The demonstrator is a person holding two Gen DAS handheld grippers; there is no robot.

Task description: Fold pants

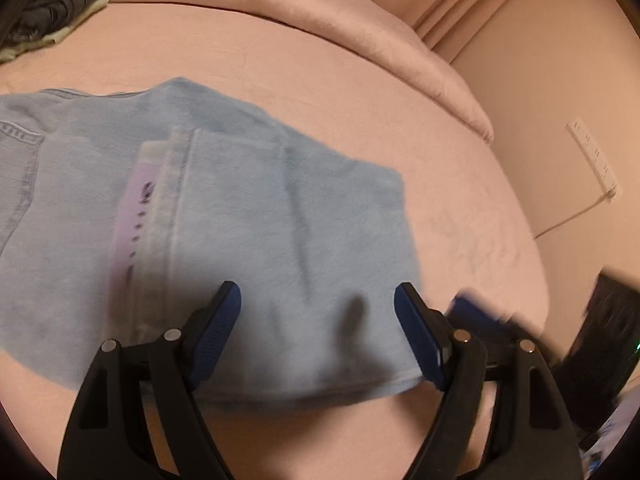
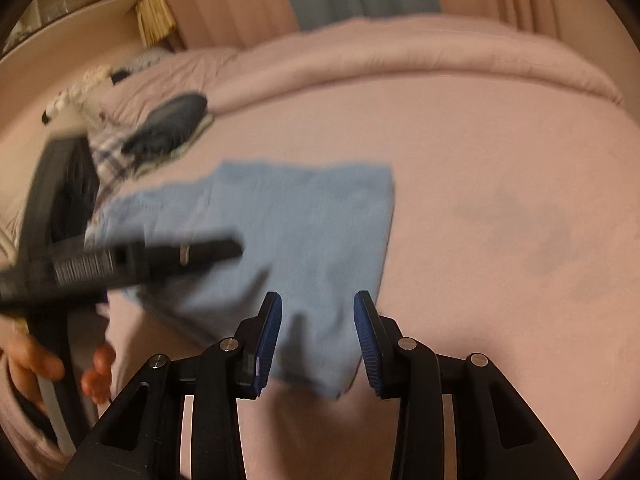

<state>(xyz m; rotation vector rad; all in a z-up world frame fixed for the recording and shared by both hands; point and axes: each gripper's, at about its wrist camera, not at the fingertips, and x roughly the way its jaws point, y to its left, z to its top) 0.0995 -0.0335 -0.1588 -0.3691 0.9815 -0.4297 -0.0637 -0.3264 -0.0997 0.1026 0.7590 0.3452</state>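
Light blue denim pants (image 1: pixel 280 220) lie folded into a short stack on the pink bed sheet (image 1: pixel 400 100), with a pale inner label strip showing along one fold. My left gripper (image 1: pixel 316 300) hovers over the stack's near edge, jaws wide apart and nothing between them. In the right wrist view the pants (image 2: pixel 304 220) form a rectangle. My right gripper (image 2: pixel 318 304) is above their near corner, jaws partly apart and not pressing the cloth. The left gripper (image 2: pixel 224 252) shows blurred at the left, held by a hand (image 2: pixel 40 364).
A dark grey garment (image 2: pixel 168 128) on a cream cloth lies at the bed's far left, beside a checked cloth and a plush toy (image 2: pixel 72 96). A rolled pink duvet (image 1: pixel 320 12) borders the far side. A power strip (image 1: pixel 592 160) hangs on the wall at the right.
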